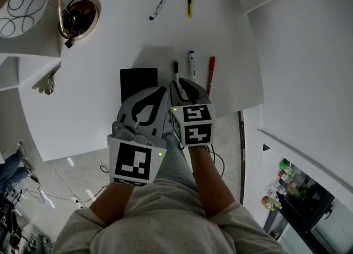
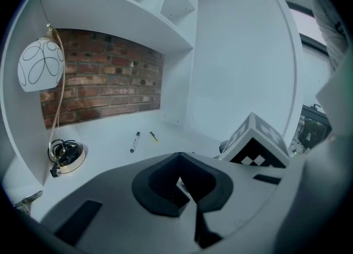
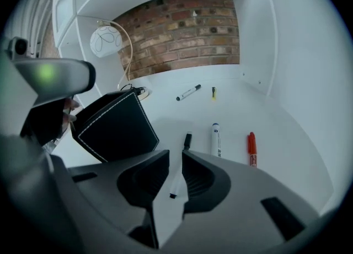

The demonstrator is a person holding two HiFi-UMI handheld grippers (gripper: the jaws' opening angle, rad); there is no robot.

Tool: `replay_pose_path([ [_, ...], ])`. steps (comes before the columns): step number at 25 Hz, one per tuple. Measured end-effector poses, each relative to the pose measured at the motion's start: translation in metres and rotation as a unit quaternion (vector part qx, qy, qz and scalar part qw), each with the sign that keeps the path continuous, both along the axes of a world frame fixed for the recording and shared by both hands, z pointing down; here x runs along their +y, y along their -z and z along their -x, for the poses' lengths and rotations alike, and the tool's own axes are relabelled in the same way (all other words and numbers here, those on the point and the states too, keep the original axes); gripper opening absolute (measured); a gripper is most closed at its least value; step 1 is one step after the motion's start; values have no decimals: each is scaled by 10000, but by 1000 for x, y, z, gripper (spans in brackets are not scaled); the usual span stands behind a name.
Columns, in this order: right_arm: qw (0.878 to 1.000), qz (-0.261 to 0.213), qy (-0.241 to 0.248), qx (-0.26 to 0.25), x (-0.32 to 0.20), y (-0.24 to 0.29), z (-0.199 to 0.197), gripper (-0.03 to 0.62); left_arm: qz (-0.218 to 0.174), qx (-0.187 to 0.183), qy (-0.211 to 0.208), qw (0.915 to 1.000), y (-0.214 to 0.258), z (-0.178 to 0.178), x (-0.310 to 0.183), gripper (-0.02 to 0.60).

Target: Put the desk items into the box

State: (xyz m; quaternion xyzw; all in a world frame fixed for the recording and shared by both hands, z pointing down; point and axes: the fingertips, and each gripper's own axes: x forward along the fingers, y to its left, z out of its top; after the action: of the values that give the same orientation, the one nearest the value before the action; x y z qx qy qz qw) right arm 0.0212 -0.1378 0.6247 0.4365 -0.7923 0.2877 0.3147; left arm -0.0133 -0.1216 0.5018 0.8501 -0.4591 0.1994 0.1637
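A black box (image 1: 138, 79) (image 3: 116, 126) stands near the front of the white desk (image 1: 99, 109). My right gripper (image 1: 185, 88) (image 3: 175, 157) points down at the desk just right of it. Its jaws stand apart around a white pen with a black cap (image 3: 187, 140) (image 1: 176, 70), and the pads do not press it. A blue-capped marker (image 3: 215, 140) (image 1: 191, 63) and a red marker (image 3: 252, 148) (image 1: 211, 71) lie beside the pen. My left gripper (image 1: 159, 92) (image 2: 185, 185) hangs over the box, shut and empty. A black-and-white marker (image 1: 161, 3) (image 2: 134, 141) and a small yellow item (image 1: 189, 5) (image 2: 153, 136) lie farther back.
A round white lamp (image 1: 22, 5) and a bowl of coiled cable (image 1: 79, 17) sit at the back left. A metal piece (image 1: 47, 85) lies by the left edge. White side panels and a brick wall (image 3: 182, 27) close in the desk.
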Motion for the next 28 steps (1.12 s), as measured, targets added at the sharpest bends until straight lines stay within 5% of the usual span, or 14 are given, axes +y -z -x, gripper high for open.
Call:
replay_pose_path([
  [16, 9949, 679, -278, 696, -14, -30, -1, 63, 169, 162, 203, 9995, 1, 8, -7, 5],
  [28, 9946, 681, -405, 669, -14, -26, 2, 48, 277, 100, 227, 9993, -2, 13, -7, 5],
])
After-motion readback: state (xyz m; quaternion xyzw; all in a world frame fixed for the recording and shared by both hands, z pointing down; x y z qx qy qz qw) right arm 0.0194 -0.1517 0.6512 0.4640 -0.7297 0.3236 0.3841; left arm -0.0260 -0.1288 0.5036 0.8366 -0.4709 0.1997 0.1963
